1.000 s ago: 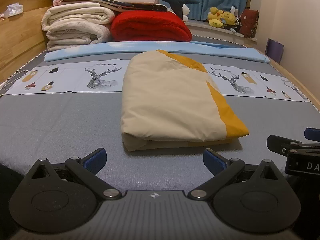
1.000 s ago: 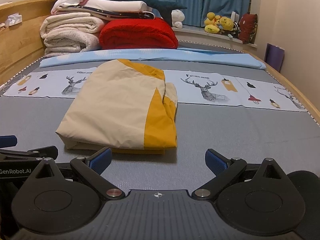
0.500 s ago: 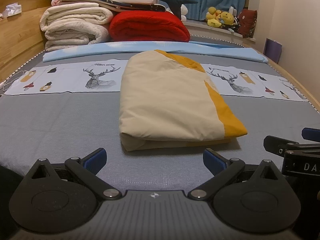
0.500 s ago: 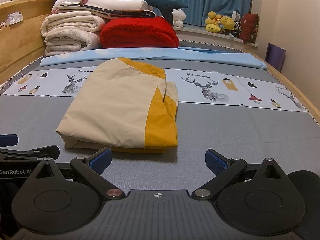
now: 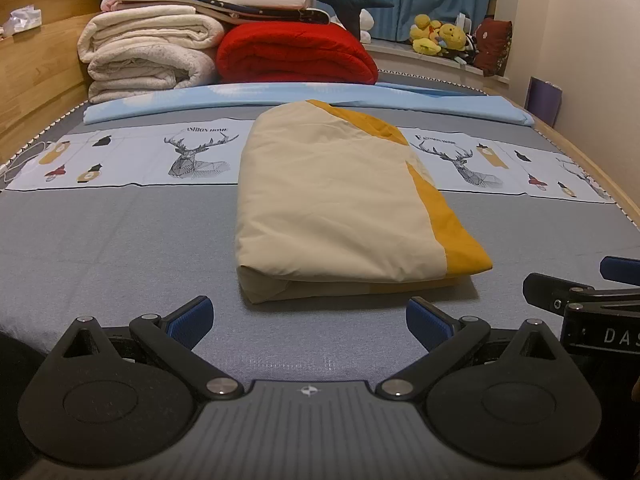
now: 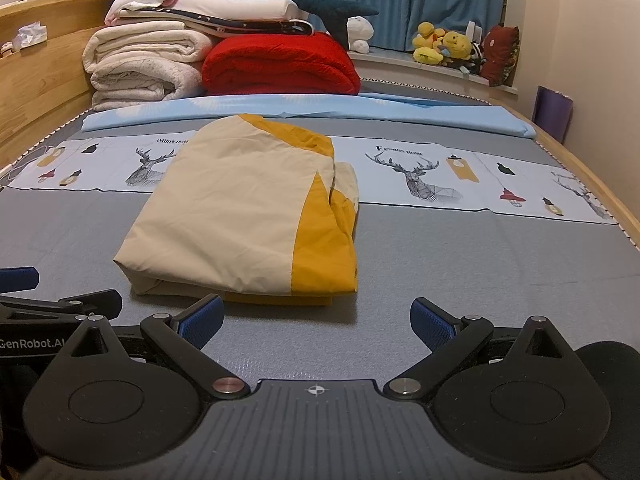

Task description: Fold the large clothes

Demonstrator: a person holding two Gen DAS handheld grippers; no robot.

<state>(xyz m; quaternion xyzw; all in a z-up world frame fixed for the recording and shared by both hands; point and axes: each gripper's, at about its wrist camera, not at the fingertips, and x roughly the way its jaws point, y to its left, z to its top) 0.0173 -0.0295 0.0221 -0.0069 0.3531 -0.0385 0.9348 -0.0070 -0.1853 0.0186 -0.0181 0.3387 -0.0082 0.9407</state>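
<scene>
A cream and mustard-yellow cloth [image 5: 340,208] lies folded into a thick rectangle on the grey bed sheet [image 5: 100,248]; it also shows in the right wrist view [image 6: 248,216]. My left gripper [image 5: 308,318] is open and empty, just short of the cloth's near edge. My right gripper [image 6: 318,320] is open and empty, just short of the cloth's near right corner. The right gripper shows at the right edge of the left wrist view [image 5: 592,300], and the left gripper at the left edge of the right wrist view [image 6: 52,304].
A folded light-blue sheet [image 5: 304,94] lies across the bed behind the cloth. Stacked cream blankets [image 5: 148,60] and a red blanket [image 5: 296,56] sit at the headboard end. Wooden bed rails [image 5: 36,64] run along both sides. Plush toys [image 5: 440,38] sit on the window ledge.
Both grippers have moved very slightly; the cloth sits a little lower and nearer in the views. Nothing was grasped or released.
</scene>
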